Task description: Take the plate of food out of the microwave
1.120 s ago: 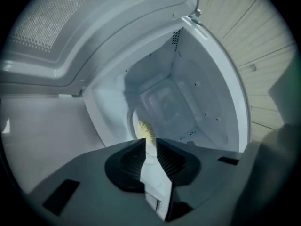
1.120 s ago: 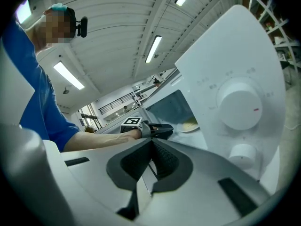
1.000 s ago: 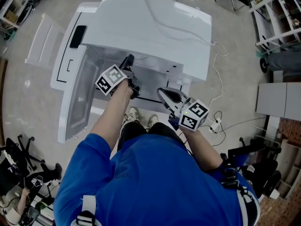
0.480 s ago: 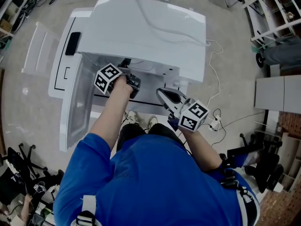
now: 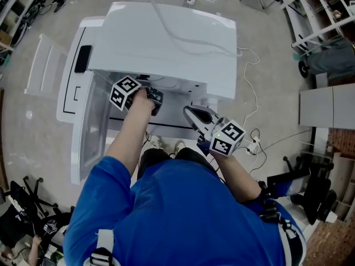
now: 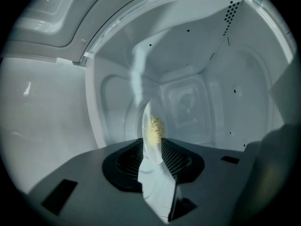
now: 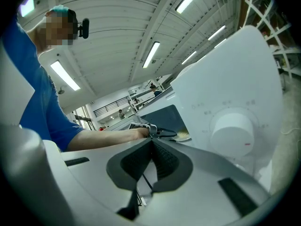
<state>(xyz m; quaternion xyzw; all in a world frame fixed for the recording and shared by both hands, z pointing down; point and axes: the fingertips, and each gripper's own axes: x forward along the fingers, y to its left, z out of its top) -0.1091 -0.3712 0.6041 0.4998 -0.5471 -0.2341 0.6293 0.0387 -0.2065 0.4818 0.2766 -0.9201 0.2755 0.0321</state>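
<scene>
**Pinch plate rim, pull level**

Our left gripper point(image 6: 153, 147) is inside the microwave point(image 5: 166, 37). Its fingers are spread round the plate point(image 6: 149, 126) rim at 12 o'clock and have just begun closing. We'd seat deeper, squeeze, then draw out level so the food point(image 6: 156, 126) stays put. The right gripper point(image 7: 150, 142) fingers are pressed together.

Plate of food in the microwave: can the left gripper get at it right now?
Probably yes. The door hangs open, and the left gripper, its jaws apart after just opening, has the plate edge-on between them. Nothing looks to be in the way.

Right tongs point(image 7: 151, 140) closed, microwave dial point(image 7: 233, 131) beyond
</scene>
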